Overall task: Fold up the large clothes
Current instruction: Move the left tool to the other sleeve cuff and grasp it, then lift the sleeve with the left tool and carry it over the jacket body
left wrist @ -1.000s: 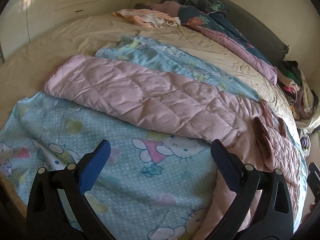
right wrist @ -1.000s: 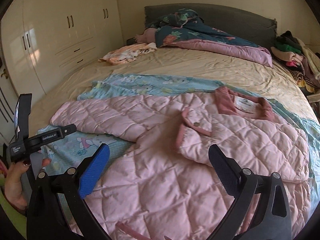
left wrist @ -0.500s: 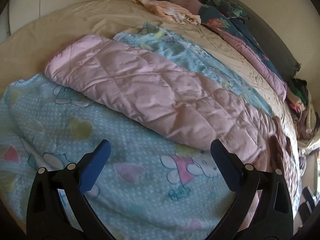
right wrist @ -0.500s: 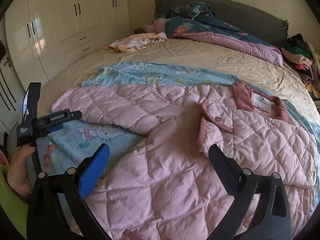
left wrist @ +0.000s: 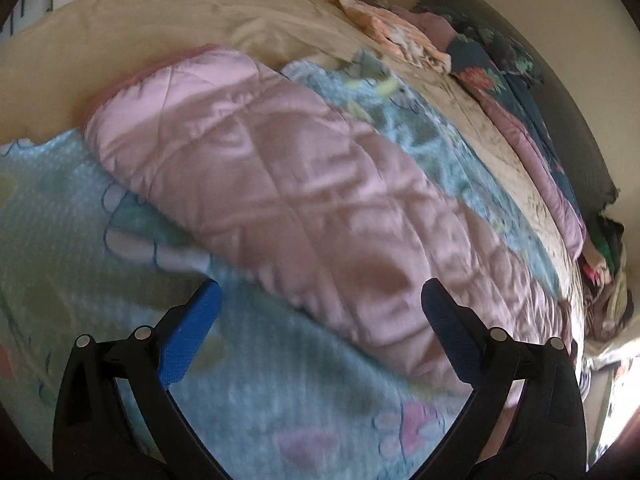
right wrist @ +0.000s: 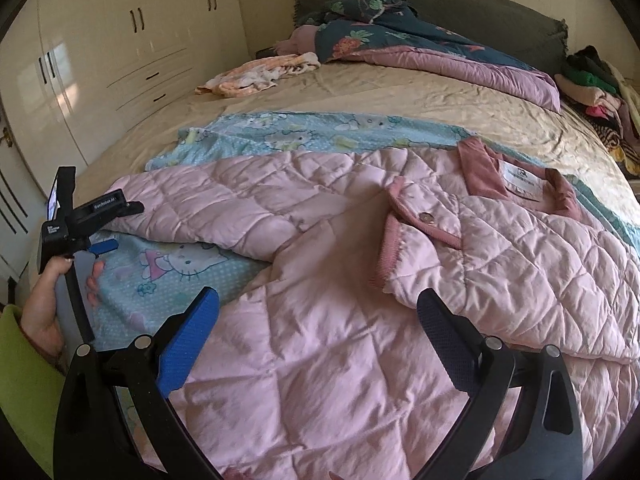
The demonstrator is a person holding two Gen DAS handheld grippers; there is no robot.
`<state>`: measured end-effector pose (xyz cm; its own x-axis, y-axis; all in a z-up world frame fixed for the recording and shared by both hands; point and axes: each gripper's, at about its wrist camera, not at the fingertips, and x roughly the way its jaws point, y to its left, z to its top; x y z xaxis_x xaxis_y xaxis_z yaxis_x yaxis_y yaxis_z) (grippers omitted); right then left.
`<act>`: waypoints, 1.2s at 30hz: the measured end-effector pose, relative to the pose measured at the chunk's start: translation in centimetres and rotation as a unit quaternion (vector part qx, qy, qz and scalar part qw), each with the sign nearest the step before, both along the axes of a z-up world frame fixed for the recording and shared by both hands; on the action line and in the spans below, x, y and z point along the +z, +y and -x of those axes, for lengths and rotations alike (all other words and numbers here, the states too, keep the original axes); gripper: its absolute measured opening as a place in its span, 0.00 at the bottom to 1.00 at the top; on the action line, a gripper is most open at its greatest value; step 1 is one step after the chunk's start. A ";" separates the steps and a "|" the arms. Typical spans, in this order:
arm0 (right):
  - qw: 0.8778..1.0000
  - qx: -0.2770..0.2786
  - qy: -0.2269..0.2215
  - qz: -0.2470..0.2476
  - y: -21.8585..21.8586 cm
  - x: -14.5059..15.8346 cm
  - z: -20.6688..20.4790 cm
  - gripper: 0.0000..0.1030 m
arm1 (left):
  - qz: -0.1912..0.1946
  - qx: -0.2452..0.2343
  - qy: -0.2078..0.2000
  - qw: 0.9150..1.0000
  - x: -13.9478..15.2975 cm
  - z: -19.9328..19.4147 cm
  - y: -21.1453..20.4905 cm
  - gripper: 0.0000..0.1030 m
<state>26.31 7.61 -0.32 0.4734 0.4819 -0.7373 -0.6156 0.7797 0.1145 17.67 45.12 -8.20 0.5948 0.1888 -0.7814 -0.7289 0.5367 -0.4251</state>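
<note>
I approach the jacket sleeve (left wrist: 280, 184) at 12 o'clock; both tongs, left (left wrist: 318, 300) and right (right wrist: 318, 308), are wide open and empty. Next I must grip its cuff.

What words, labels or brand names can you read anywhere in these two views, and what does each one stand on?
"GenRobot.AI": white print on the black body of the left gripper, seen from the right wrist view.
White neck label inside the collar of the pink quilted jacket: a logo and a line of print, too small to read.
Small white print on the left gripper's lower side: too small to read.
Left wrist view: blurred, no text.
</note>
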 end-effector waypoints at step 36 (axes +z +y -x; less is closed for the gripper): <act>0.994 -0.088 -0.022 -0.067 -10.9 4.8 0.5 0.96 | -0.103 -0.038 -0.184 0.977 17.6 0.2 -5.5 0.14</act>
<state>25.81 -3.29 4.47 0.5899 0.4809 -0.6486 -0.4774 0.8556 0.2002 17.48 39.59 9.41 0.8466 0.2650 -0.4616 -0.5022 0.6851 -0.5277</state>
